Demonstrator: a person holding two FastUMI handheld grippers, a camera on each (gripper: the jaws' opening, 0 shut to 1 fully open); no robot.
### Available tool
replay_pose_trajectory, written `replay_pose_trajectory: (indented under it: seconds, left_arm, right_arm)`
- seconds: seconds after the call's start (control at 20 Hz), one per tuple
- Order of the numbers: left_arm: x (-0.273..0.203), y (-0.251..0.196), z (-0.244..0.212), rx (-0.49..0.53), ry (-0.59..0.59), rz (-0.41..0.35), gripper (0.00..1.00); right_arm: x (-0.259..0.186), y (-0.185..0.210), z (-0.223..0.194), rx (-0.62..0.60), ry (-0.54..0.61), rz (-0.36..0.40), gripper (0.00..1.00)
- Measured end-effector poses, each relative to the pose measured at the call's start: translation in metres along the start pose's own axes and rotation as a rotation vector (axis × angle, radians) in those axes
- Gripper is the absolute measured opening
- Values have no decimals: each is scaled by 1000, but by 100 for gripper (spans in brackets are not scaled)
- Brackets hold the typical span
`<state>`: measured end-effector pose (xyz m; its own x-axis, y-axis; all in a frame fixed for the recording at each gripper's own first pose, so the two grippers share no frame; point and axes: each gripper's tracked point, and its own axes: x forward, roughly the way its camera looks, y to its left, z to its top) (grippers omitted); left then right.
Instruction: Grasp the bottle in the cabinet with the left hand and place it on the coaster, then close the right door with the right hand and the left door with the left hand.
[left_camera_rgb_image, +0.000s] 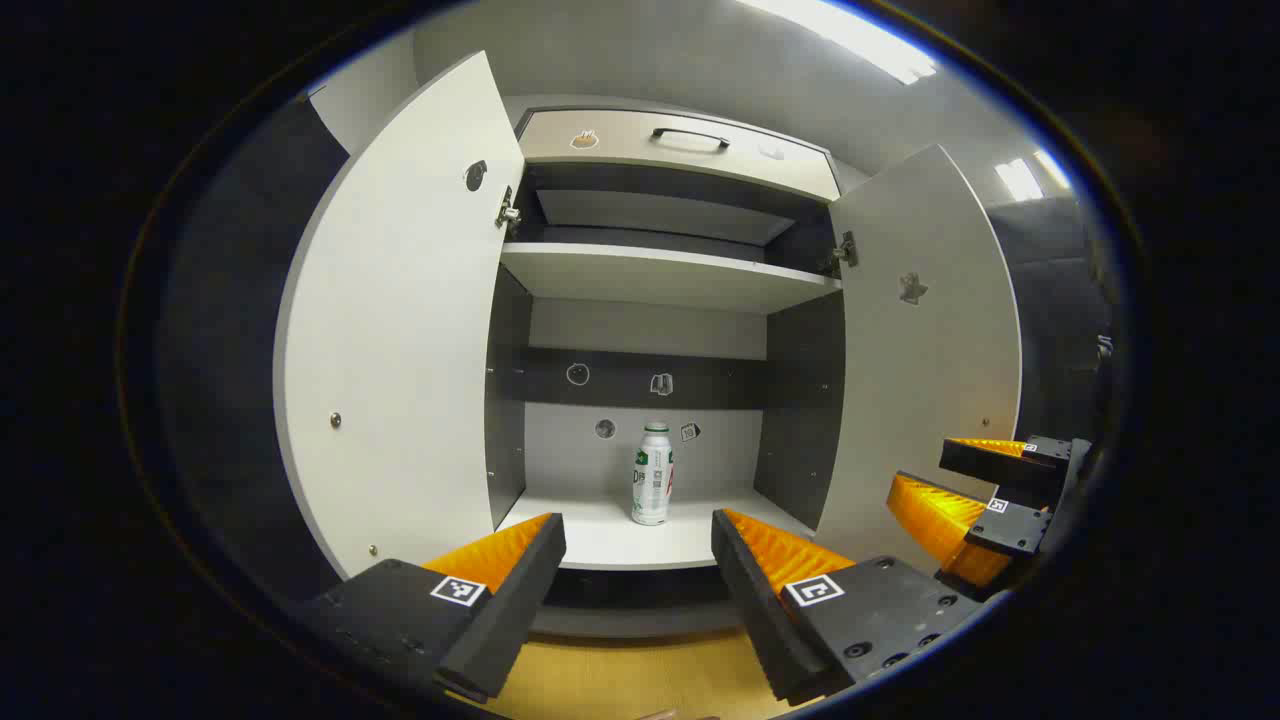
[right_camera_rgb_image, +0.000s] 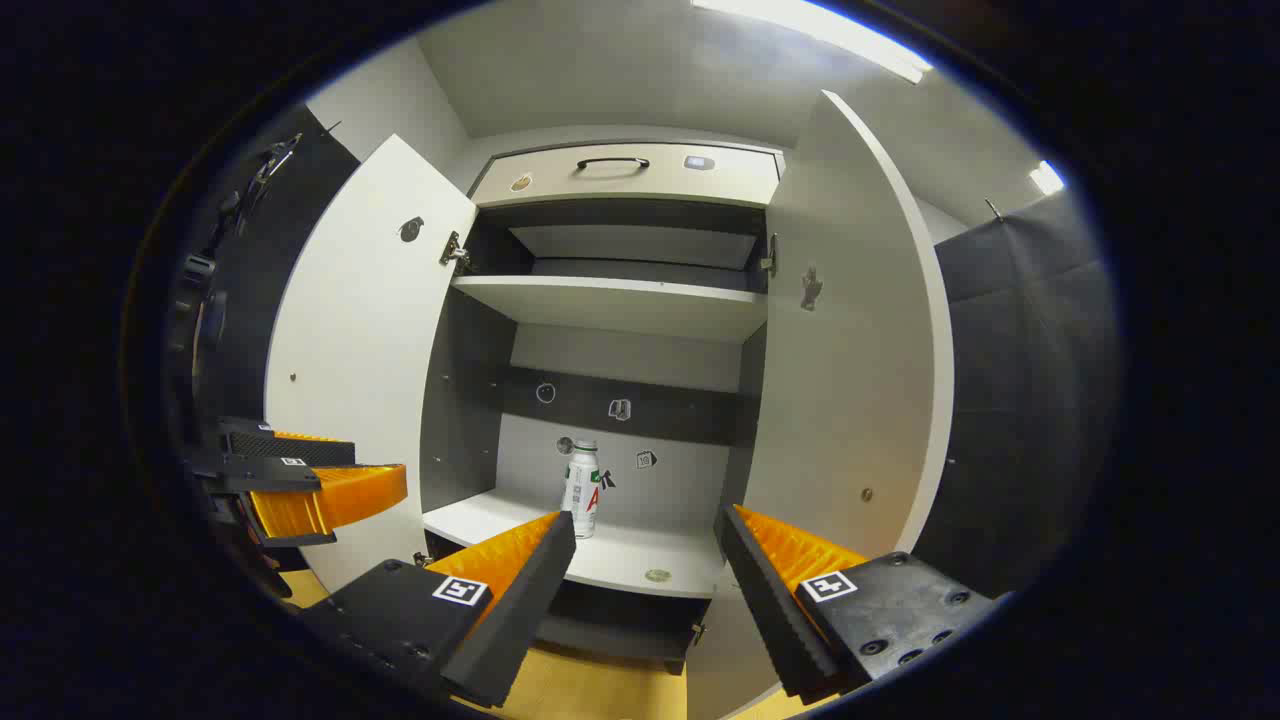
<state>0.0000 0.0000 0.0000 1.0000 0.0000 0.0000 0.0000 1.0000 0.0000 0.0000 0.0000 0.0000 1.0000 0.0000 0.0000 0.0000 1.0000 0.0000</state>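
Observation:
A white bottle (left_camera_rgb_image: 651, 487) with a green label stands upright at the back of the cabinet's lower shelf (left_camera_rgb_image: 620, 545); in the right gripper view the bottle (right_camera_rgb_image: 582, 490) is left of centre. Both doors hang wide open: the left door (left_camera_rgb_image: 400, 350) and the right door (left_camera_rgb_image: 925, 330). My left gripper (left_camera_rgb_image: 637, 520) is open in front of the shelf, short of the bottle, with nothing between its fingers. My right gripper (right_camera_rgb_image: 645, 520) is open too, near the right door (right_camera_rgb_image: 850, 330). Each gripper appears at the edge of the other's view, right gripper (left_camera_rgb_image: 925, 472) and left gripper (right_camera_rgb_image: 375, 462).
An upper shelf (left_camera_rgb_image: 660, 270) and a drawer with a dark handle (left_camera_rgb_image: 690, 140) sit above the bottle. A small round disc (right_camera_rgb_image: 657, 575) lies near the lower shelf's front edge. A wooden surface (left_camera_rgb_image: 620, 680) lies below the cabinet. Dark booth walls flank both doors.

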Motion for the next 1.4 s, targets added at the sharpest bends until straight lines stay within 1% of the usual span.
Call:
replay_pose_trajectory:
  seconds: [0.4, 0.6, 0.8, 1.0, 1.05, 1.1, 1.4]
  left_arm:
    - [4, 16, -2, -8, -4, -22, 93]
    - [2, 15, -1, -28, -16, -43, 93]
    - [2, 15, -2, -16, -15, -54, 92]
    - [1, 12, 0, -29, -23, -80, 93]
    - [1, 12, -1, -28, -23, -85, 93]
    - [0, 12, 0, -25, -25, -89, 92]
    - [-2, 14, -3, -13, -22, -129, 93]
  right_arm:
    - [1, 13, -3, 7, 10, -30, 98]
    - [0, 14, -5, 2, 17, -42, 97]
    - [0, 15, -4, 9, 16, -49, 97]
    - [-2, 15, -2, 7, 14, -60, 97]
    - [-3, 16, -3, 7, 16, -64, 94]
    - [-4, 16, -3, 9, 20, -67, 97]
    - [-10, 20, -5, 3, 32, -103, 98]
